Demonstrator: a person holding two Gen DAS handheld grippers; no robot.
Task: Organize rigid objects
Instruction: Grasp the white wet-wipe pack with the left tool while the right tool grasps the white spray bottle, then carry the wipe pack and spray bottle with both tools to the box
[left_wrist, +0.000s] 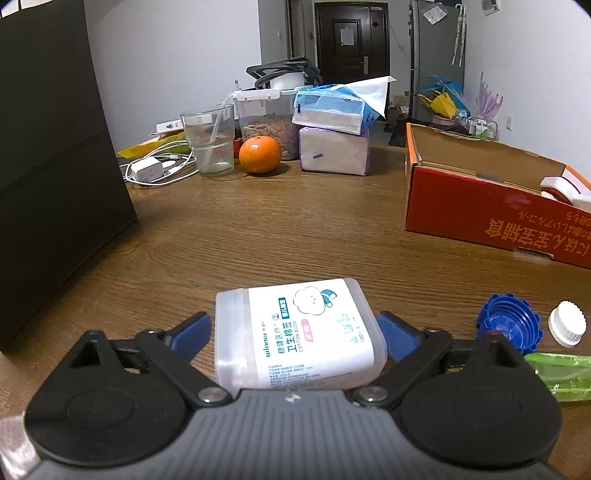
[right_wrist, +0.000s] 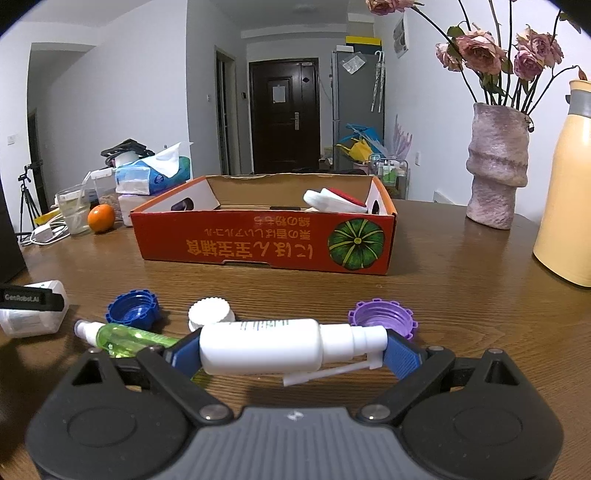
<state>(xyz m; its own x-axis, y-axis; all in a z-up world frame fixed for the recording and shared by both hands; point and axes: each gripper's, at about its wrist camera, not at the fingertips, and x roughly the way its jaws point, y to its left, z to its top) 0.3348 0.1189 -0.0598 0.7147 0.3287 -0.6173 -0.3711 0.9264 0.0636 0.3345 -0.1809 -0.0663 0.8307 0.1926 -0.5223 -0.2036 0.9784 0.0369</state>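
Observation:
A white cotton bud box (left_wrist: 306, 332) lies on the wooden table with my left gripper (left_wrist: 295, 319) shut on it, blue pads against its two ends. My right gripper (right_wrist: 291, 343) is shut on a white spray bottle (right_wrist: 266, 347), held lengthwise just above the table. Loose on the table between them are a blue cap (right_wrist: 133, 308), a white cap (right_wrist: 210, 314), a purple cap (right_wrist: 382, 319) and a green spray bottle (right_wrist: 125, 338). Behind these stands an open red cardboard box (right_wrist: 258, 243) with a white-and-red item (right_wrist: 332, 201) inside.
A tall black box (left_wrist: 55, 147) stands at the left table edge. At the back left are an orange (left_wrist: 259, 154), a glass (left_wrist: 209, 142), tissue packs (left_wrist: 334, 147) and a charger with cable (left_wrist: 147, 170). A vase (right_wrist: 495, 173) and a yellow jug (right_wrist: 569, 192) stand at the right.

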